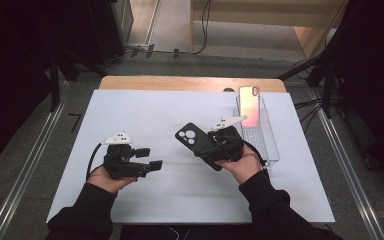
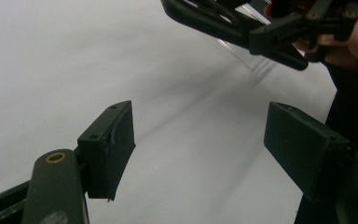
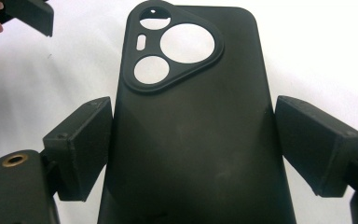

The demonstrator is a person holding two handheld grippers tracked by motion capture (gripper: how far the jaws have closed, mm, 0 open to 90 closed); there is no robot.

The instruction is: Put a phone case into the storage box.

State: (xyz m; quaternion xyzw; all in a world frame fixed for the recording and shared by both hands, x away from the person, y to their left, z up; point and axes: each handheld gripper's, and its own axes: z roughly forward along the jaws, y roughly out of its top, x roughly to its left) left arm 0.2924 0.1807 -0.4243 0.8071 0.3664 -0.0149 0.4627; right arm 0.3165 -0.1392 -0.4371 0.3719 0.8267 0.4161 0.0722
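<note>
My right gripper (image 1: 219,146) holds a black phone case (image 3: 191,135) by its two long sides. It has a bump with three round holes at the far end. It is up off the white worktop (image 1: 145,110), near its right edge.

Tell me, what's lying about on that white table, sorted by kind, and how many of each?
Black phone case, held in the right gripper: 1
Phone, pinkish, propped in the tray: 1
Clear plastic tray: 1
Hand-held grippers, counting the left gripper: 2
Total: 5
</note>
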